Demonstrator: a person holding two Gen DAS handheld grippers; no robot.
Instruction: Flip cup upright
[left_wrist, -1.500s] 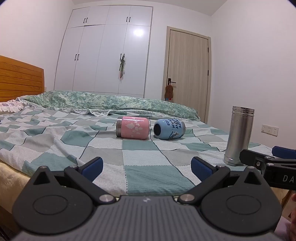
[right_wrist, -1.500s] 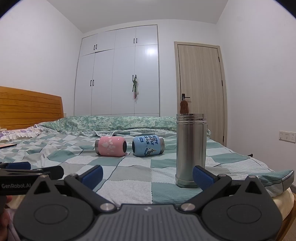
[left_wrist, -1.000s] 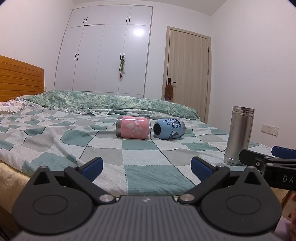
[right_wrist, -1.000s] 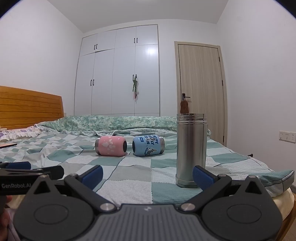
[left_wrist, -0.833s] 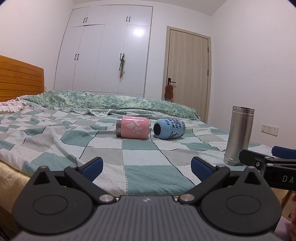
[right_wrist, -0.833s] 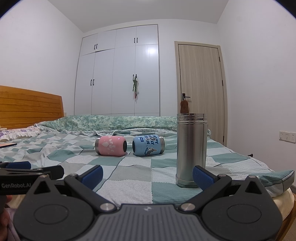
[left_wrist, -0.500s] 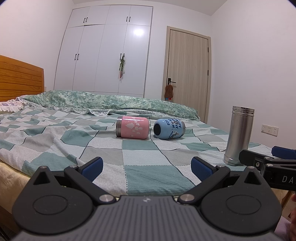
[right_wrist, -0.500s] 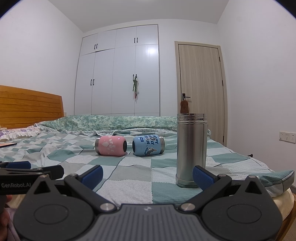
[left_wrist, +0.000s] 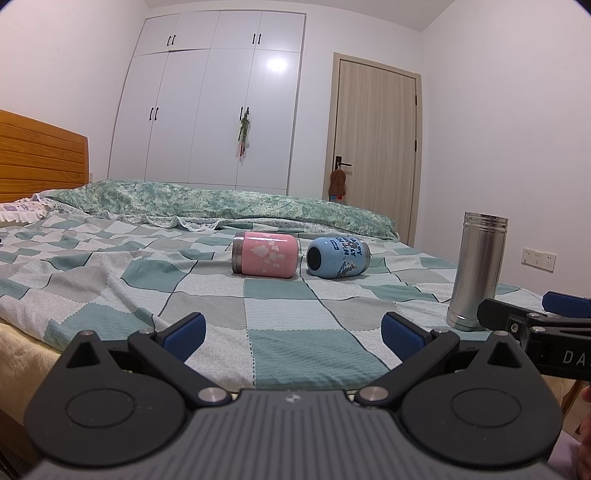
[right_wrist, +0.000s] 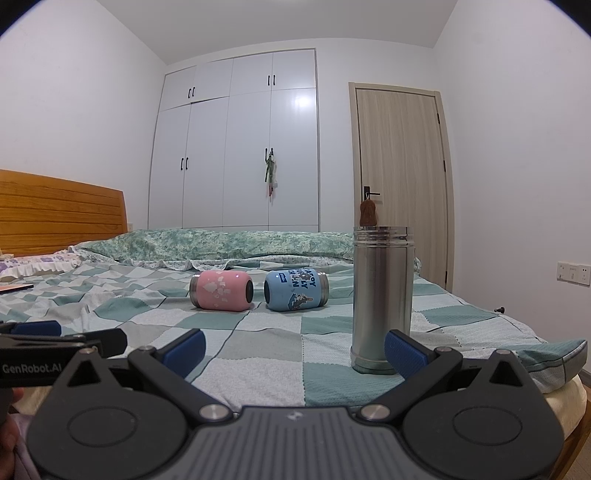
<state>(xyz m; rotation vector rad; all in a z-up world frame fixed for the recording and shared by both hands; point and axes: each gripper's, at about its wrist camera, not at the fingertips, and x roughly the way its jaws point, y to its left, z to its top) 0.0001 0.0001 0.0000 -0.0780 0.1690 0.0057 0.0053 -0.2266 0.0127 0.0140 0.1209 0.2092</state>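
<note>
A pink cup (left_wrist: 265, 256) and a blue cup (left_wrist: 338, 257) lie on their sides, side by side, on the checked bedspread (left_wrist: 280, 310). They also show in the right wrist view: the pink cup (right_wrist: 221, 290) and the blue cup (right_wrist: 296, 289). A tall steel flask (left_wrist: 476, 276) stands upright near the bed's right edge; in the right wrist view the flask (right_wrist: 380, 298) stands just beyond the right pad. My left gripper (left_wrist: 292, 335) is open and empty at the bed's near edge. My right gripper (right_wrist: 294, 348) is open and empty too.
A folded green quilt (left_wrist: 221, 205) lies across the far side of the bed. A wooden headboard (left_wrist: 37, 158) is at the left. White wardrobes (left_wrist: 214, 107) and a wooden door (left_wrist: 373, 147) stand behind. The bed drops off at the right (right_wrist: 554, 354).
</note>
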